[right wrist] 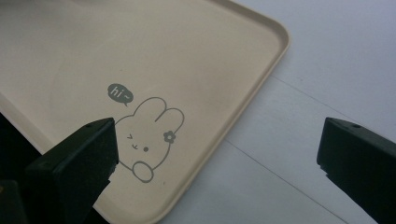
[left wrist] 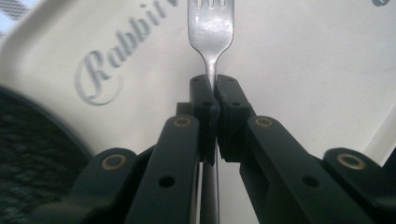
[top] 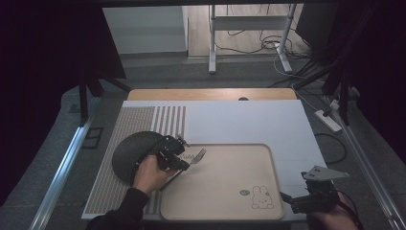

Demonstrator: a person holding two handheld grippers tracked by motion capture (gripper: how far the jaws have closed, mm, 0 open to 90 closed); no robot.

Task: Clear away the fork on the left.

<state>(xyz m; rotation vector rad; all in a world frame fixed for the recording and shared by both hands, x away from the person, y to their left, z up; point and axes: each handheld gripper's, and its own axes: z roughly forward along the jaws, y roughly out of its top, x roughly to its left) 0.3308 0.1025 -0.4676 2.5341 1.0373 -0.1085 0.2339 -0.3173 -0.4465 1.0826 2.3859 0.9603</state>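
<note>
L gripper (left wrist: 214, 100): clamped on fork (left wrist: 210, 28) neck, tines over tray (top: 230, 191), likely to set it down
R gripper (right wrist: 217, 154): jaws wide apart, idle by tray corner

Tray (right wrist: 261, 70): "hi~" speech bubble; script apparently "Rabbit".

Hand-held gripper (left wrist: 214, 93) clamping fork (left wrist: 210, 32), beige tray (left wrist: 303, 60)

The beige tray (top: 230, 191) lies mostly bare and passable; a dark round plate (top: 131, 153) just beside its left edge and a fork (top: 197, 156) over its upper-left corner block passage.
</note>
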